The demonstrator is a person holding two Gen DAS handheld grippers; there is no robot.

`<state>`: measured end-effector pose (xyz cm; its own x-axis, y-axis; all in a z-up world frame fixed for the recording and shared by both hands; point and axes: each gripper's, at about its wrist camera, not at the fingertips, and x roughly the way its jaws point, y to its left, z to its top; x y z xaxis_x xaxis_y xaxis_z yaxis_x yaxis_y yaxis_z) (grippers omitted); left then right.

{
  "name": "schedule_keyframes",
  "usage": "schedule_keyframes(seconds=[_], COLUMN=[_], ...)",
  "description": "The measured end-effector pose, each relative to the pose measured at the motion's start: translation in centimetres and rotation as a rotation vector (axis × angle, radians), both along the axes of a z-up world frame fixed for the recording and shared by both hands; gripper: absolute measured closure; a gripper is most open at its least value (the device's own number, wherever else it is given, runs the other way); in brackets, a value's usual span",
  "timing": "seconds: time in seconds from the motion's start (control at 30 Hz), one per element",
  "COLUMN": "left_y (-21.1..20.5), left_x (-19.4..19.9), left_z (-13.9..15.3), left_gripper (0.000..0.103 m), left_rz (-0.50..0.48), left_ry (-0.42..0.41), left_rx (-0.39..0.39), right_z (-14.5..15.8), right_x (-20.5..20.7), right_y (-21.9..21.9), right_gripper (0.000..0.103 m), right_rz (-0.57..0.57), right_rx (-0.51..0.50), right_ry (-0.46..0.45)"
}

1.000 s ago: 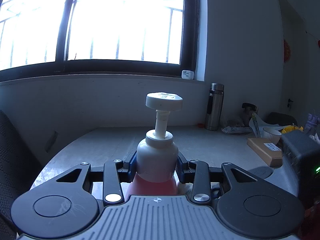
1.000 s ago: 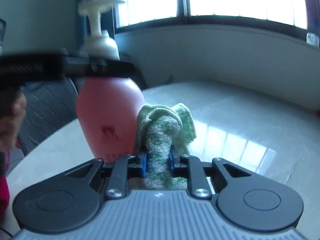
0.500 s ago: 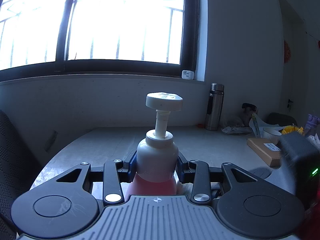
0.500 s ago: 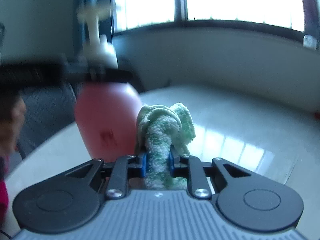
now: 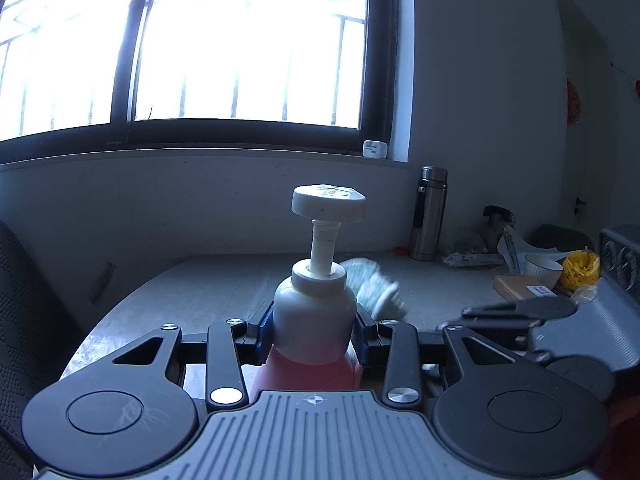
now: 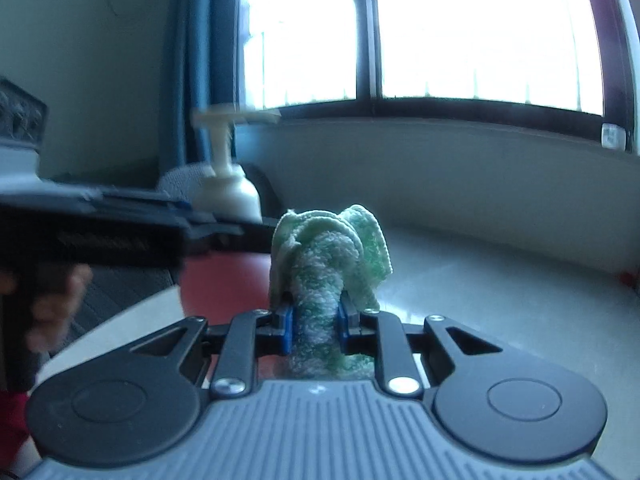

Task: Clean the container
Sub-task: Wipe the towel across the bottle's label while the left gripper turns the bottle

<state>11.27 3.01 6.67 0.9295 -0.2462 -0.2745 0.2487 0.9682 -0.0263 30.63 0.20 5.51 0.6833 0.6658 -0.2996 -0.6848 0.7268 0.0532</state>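
Observation:
My left gripper [image 5: 315, 338] is shut on a pink pump bottle [image 5: 316, 320] with a white neck and pump head, held upright. The bottle also shows in the right wrist view [image 6: 226, 272], blurred, with the left gripper across it. My right gripper [image 6: 316, 316] is shut on a green and white cloth [image 6: 328, 256]. The cloth [image 5: 376, 290] sits against the bottle's right side, and the right gripper's body [image 5: 568, 328] comes in from the right.
A pale table [image 5: 224, 280] runs to the wall under a bright window. A steel flask [image 5: 430, 214], a cardboard box [image 5: 520, 286], a white bowl [image 5: 544, 270] and yellow clutter [image 5: 580, 268] stand at the far right. A dark chair [image 5: 16, 280] is at the left.
My right gripper has moved in beside the bottle, bringing the cloth up against its right side. The left gripper and bottle have held still.

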Motion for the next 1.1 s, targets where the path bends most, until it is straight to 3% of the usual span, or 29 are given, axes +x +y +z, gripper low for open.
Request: schedule_keyframes(seconds=[0.3,0.5,0.73,0.93,1.1], left_y=[-0.2,-0.3,-0.4,-0.4,-0.4], left_x=[0.0,0.0,-0.1,-0.1,-0.2], left_z=[-0.1,-0.2,-0.2,-0.3,-0.3], left_gripper=[0.064,0.064,0.064,0.064,0.064], left_rz=[-0.003,-0.003,-0.001,0.002,0.0], left_ry=[0.001,0.001,0.0,0.001,0.0], left_rx=[0.0,0.0,0.002,0.001,0.001], right_z=[-3.0,-3.6,-1.9,0.6,0.3], right_x=[1.9,2.0,0.2,-1.9,-2.9], right_y=[1.8,2.3,1.0,-1.0,-1.3], right_gripper=[0.082,0.082,0.082,0.082,0.082], right_rz=[0.001,0.007,0.005,0.034,0.036], right_rx=[-0.097,-0.137,-0.074,0.059,0.031], right_ry=[0.119,0.132,0.069,-0.029,-0.063])
